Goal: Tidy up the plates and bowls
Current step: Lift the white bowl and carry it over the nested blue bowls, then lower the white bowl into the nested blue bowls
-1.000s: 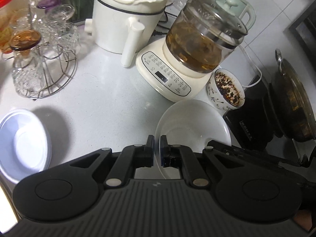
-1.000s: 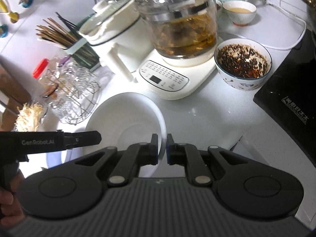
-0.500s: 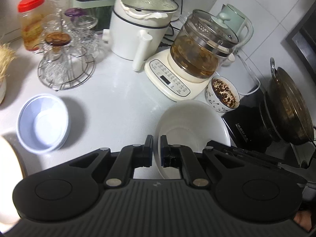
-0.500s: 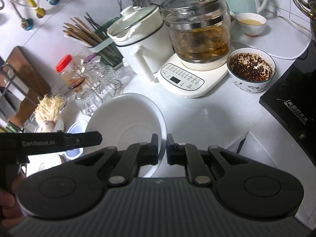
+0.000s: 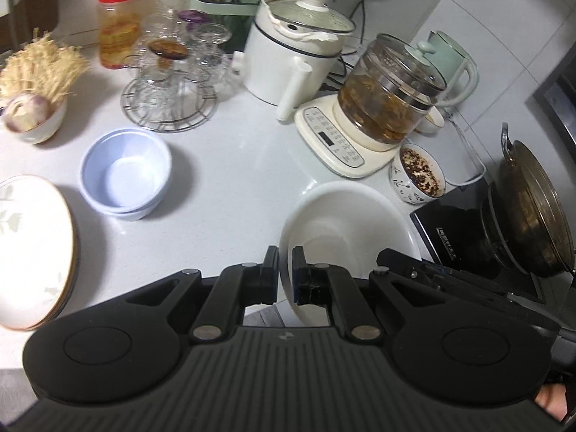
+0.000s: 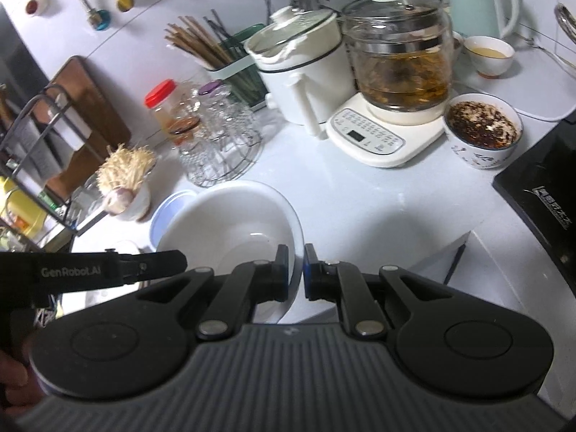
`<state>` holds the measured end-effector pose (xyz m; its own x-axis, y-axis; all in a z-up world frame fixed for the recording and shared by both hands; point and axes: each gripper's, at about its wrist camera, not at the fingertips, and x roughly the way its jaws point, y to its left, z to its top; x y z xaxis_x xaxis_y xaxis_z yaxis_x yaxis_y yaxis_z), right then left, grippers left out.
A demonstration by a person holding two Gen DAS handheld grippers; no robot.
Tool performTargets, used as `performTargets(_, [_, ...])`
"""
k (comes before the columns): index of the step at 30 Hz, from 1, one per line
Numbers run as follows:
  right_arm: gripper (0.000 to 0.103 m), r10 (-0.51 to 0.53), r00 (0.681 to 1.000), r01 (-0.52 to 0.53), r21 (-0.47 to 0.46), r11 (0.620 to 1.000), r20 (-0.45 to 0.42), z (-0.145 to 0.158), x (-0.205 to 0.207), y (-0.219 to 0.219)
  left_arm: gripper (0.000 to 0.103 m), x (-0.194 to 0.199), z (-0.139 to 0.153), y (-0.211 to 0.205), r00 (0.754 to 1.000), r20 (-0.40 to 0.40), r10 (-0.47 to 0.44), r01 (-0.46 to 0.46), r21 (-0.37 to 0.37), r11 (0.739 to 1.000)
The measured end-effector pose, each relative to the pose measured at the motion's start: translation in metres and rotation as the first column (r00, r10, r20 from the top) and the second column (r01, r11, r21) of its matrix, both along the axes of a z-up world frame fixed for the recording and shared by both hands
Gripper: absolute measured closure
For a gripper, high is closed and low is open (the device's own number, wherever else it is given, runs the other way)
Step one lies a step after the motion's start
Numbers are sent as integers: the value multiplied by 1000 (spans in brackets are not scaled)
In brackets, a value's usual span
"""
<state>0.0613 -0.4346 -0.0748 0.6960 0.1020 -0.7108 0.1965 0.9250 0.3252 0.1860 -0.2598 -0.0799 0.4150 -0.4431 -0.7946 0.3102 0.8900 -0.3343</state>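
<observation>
Both grippers are gripping one white plate (image 5: 345, 223) by opposite edges: the left gripper (image 5: 285, 270) is pinching its near-left rim, the right gripper (image 6: 296, 270) its right rim. Compared with a second ago, the views are widening as the plate is rising off the counter, and the blue bowls (image 5: 124, 172) and the floral plate stack (image 5: 32, 252) are coming into the left-wrist frame's left side, so carrying toward that stack seems under way. The floral stack is being cut off at the left edge; in the right-wrist view the blue bowls (image 6: 169, 205) are mostly hidden behind the plate.
</observation>
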Motion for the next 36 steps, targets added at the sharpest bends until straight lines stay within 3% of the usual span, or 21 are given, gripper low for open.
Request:
performTargets(18, [92,120,991,-120,-1,993,56,17,14,51,97,-10,15,67,992,45,118,-117,-38,992])
performTargets(36, [92,183,981,-180,-50,982,69,23,76,107,97,40,13,138,978,62,198,-190,-115,975])
